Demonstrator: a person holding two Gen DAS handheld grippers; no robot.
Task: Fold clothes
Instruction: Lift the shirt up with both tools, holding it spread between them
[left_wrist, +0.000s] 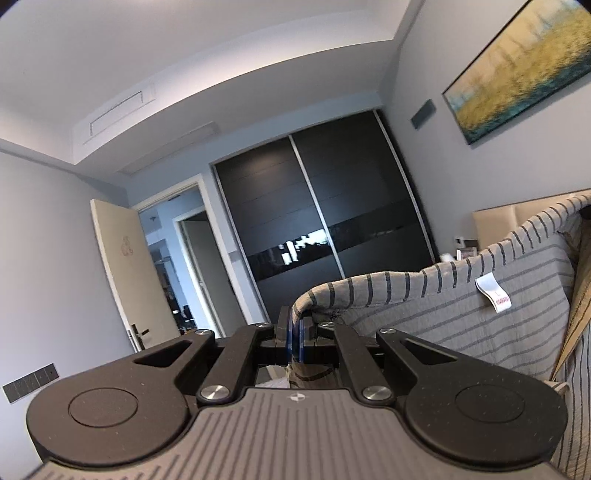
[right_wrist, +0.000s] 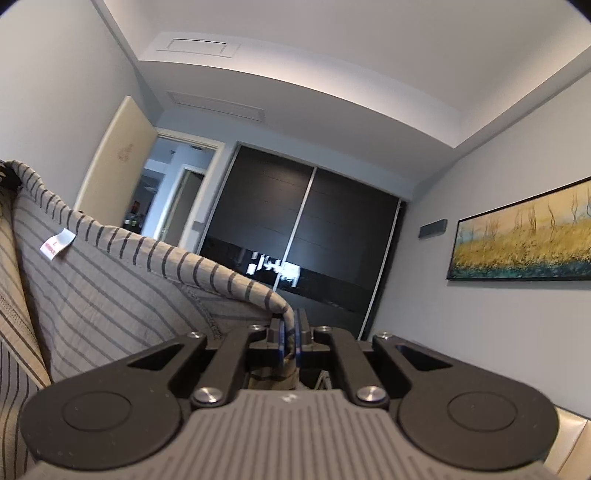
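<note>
Striped garment (left_wrist: 480, 314): held up in air, stretched betw. both grippers along top edge, white label facing cams. Left gripper (left_wrist: 295, 332) fingers pinched on one corner; right gripper (right_wrist: 290, 338) same on other. Soft, light, drapes; best gripped at hem corners.

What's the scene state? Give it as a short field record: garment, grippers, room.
garment: striped shirt, grey with dark stripes, held up in the air, stretched between both grippers
label: white tag near the top edge
left gripper: shut on the shirt's edge
right gripper: shut on the shirt's edge
pointing: both roughly level, toward the wardrobe
room: bedroom; open door, painting on wall
fold: not yet begun, shirt hangs open
</note>
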